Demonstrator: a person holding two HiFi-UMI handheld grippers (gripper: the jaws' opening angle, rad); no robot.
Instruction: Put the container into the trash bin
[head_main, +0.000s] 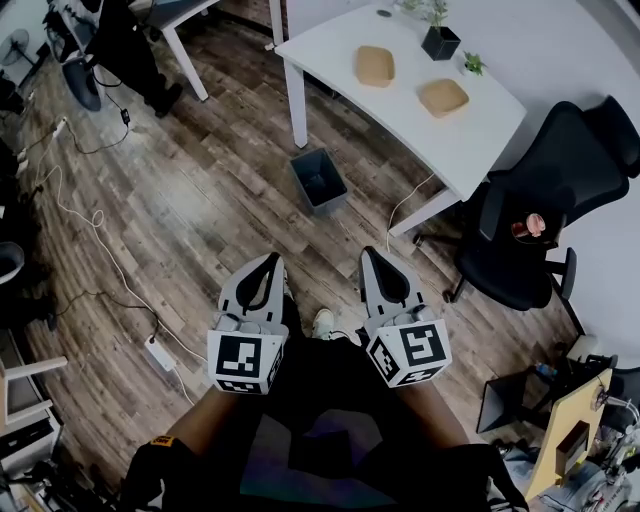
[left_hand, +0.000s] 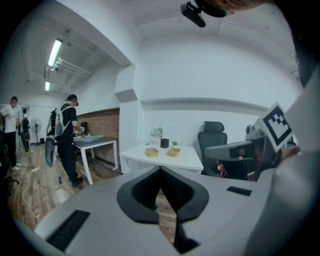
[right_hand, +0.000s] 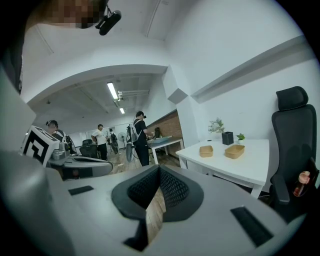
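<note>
The left claw (head_main: 271, 259) and the right claw (head_main: 373, 253) were both clenched, holding nothing. Two shallow tan containers (head_main: 375, 65) (head_main: 443, 97) lay on the smooth white bench (head_main: 480, 130). The square grey trash bin (head_main: 319, 180) stood beside it on the wooden floor (head_main: 200, 200).

Under you, the floor (head_main: 200, 200) is worn wood plank, matt and streaky. The table (head_main: 480, 130) top reads smooth white with a low sheen. On it, the nearer container (head_main: 443, 97) and the farther container (head_main: 374, 66) look like matt tan pressed fibre. The trash bin (head_main: 320, 180) is dark, smooth plastic. Your left gripper (head_main: 272, 258) and right gripper (head_main: 372, 252) have matt grey plastic shells, and the fingers (left_hand: 145, 192) wear black, dimpled pads.
</note>
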